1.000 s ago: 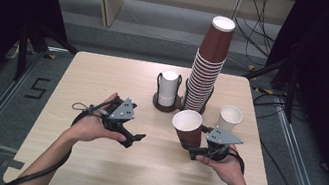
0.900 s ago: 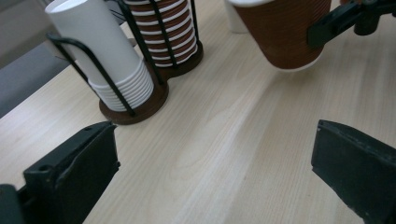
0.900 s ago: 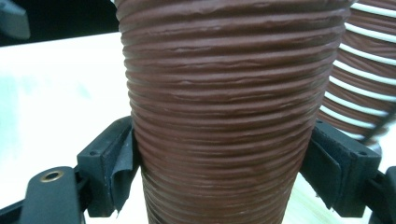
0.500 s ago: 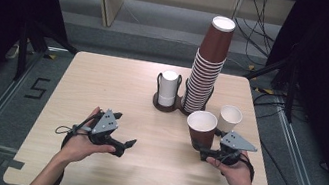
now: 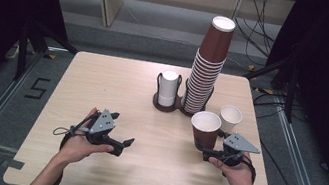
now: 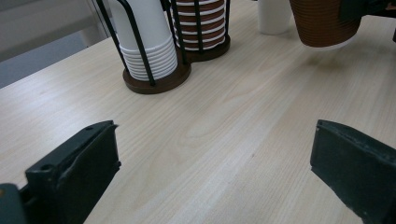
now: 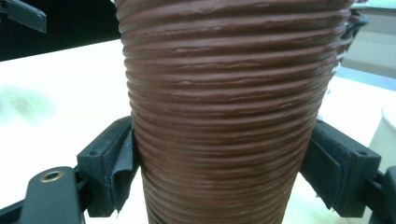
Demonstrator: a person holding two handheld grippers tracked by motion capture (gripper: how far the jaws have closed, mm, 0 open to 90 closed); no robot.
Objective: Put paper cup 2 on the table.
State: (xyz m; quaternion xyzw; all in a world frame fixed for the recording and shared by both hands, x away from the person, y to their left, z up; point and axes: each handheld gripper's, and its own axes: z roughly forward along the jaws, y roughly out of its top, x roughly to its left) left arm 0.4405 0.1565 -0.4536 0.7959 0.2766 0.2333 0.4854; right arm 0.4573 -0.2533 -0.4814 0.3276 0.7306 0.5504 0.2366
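The right claw (image 5: pixel 204 152) is clamped on a brown ribbed paper cup (image 5: pixel 205 128); in the right gripper view the two black jaws press against the cup's (image 7: pixel 224 121) corrugated sides low on its wall, with a bit of torn padding hanging from the jaw on the left of that view. The jaws stand partly apart, as wide as the cup between them. In the high view the cup stands upright at the right front part of the pale wooden desk (image 5: pixel 117 89), its white inside showing. In the left gripper view its base (image 6: pixel 324 25) hangs a little above the desk surface, with a faint shadow beneath.

The left claw (image 5: pixel 124 145) is spread wide and holds nothing. In the left gripper view its jaws frame bare wood (image 6: pixel 224 140). It sits low over the left front part of the desk, well apart from the cup.

Just behind the held cup stands a small white paper cup (image 5: pixel 230 118), upright on the desk. Farther back, near the middle, is a dark wire cup holder with a round brown base (image 5: pixel 166 104). It carries a short stack of white paper cups (image 5: pixel 168 87) and, beside it, a tall leaning stack of brown ribbed paper cups (image 5: pixel 208 69).
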